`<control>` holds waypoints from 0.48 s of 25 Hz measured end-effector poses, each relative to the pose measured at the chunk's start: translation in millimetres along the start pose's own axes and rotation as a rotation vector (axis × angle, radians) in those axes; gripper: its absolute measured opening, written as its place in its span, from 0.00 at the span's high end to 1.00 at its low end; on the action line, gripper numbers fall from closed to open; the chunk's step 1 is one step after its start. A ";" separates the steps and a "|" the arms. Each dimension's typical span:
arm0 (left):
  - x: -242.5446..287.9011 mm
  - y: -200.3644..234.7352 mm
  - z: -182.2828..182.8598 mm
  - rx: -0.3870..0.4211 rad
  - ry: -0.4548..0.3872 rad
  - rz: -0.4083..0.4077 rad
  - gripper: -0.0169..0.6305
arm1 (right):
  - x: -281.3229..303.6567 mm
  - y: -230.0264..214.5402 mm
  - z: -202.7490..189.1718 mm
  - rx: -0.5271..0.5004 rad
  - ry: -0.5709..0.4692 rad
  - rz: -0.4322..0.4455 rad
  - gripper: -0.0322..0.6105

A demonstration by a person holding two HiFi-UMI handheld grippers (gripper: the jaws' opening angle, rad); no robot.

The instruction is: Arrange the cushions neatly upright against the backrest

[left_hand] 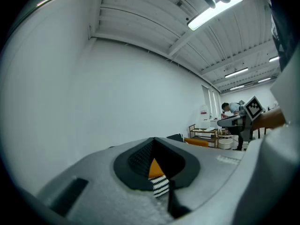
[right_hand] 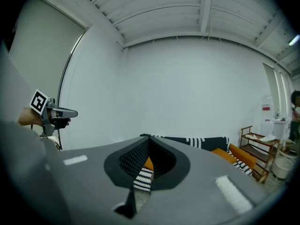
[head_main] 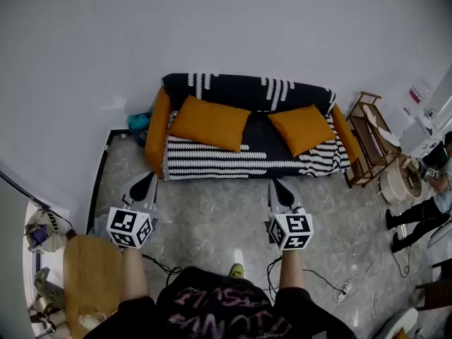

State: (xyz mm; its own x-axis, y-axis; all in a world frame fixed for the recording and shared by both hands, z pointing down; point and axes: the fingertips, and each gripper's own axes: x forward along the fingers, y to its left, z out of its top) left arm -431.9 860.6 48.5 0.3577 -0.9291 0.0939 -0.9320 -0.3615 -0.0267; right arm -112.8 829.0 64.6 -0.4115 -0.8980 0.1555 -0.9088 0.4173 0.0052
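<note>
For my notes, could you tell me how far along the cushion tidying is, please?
Done: nothing clearly; the left cushion and right cushion lie askew on the sofa. In hand: nothing; left tongs and right tongs are shut, empty. Left: stand both against the backrest.

Two orange cushions (head_main: pixel 209 122) lie on a black-and-white striped sofa (head_main: pixel 248 162) with orange arms.

A white wall (head_main: pixel 212 27) meets a grey mottled floor (head_main: pixel 212 217), with a wooden rack (head_main: pixel 369 141) and ceiling strip light (left_hand: pixel 213 11).
</note>
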 end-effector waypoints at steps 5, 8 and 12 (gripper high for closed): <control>-16.3 15.9 -13.5 -0.010 0.008 -0.033 0.98 | 0.0 21.7 -12.8 0.015 0.024 -0.041 0.93; -19.6 27.7 -19.0 -0.035 0.007 -0.036 0.98 | 1.0 30.7 -20.0 0.025 0.047 -0.046 0.93; -15.1 36.9 -21.6 -0.044 0.003 -0.042 0.98 | 9.0 29.0 -19.1 0.027 0.057 -0.062 0.93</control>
State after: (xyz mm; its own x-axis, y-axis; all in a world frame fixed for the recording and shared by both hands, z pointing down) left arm -473.0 863.0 67.6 0.3968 -0.9128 0.0968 -0.9177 -0.3967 0.0208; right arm -141.6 835.7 84.9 -0.3506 -0.9122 0.2121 -0.9341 0.3568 -0.0100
